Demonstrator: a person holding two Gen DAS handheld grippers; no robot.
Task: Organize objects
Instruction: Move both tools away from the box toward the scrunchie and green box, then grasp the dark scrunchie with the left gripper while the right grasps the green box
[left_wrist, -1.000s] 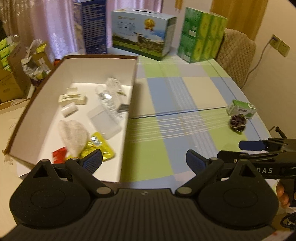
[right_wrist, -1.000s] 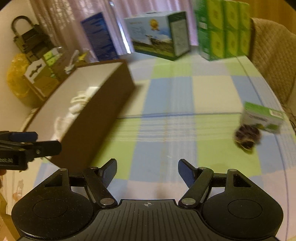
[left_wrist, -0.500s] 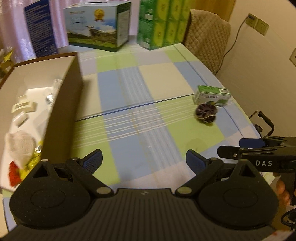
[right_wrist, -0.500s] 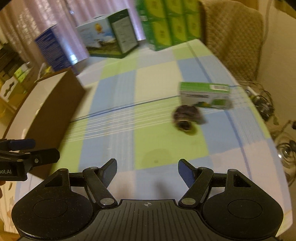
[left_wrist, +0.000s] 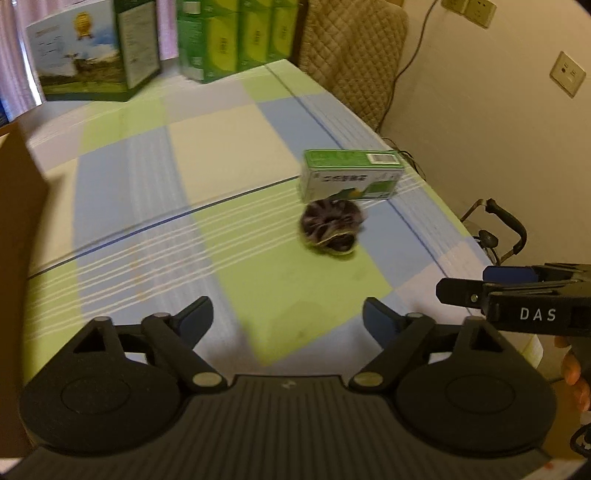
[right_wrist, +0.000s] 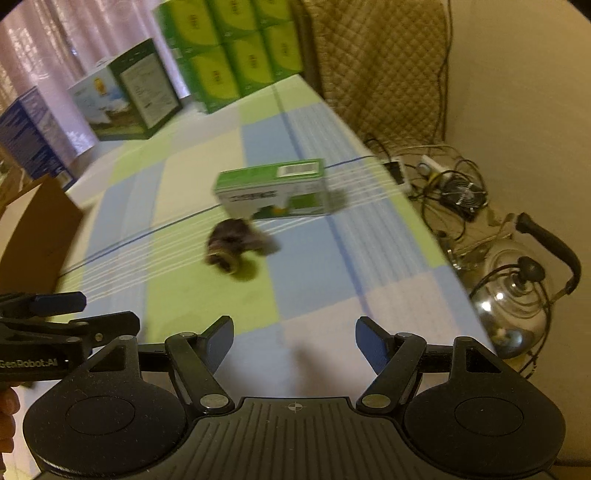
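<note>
A small green-and-white box (left_wrist: 351, 179) (right_wrist: 271, 189) lies near the right edge of the checked tablecloth (left_wrist: 155, 192). Just in front of it sits a dark purple crinkled object (left_wrist: 330, 226) (right_wrist: 236, 245), touching or nearly touching the box. My left gripper (left_wrist: 288, 317) is open and empty, a short way in front of and left of the purple object. My right gripper (right_wrist: 294, 338) is open and empty too, nearer the table's right edge. Each gripper shows at the side of the other's view. The brown cardboard box (left_wrist: 18, 206) (right_wrist: 35, 229) is at the left, its inside hidden.
At the back stand a milk carton box (left_wrist: 88, 51) (right_wrist: 125, 94), green stacked cartons (left_wrist: 236, 35) (right_wrist: 236, 51) and a blue box (right_wrist: 29, 133). A quilted chair (left_wrist: 354, 62) is behind the table. On the floor to the right are a kettle (right_wrist: 517, 291) and cables (right_wrist: 443, 177).
Both views have swung right, away from the cardboard box, and closer to the green box and purple object. Both grippers stayed open.
</note>
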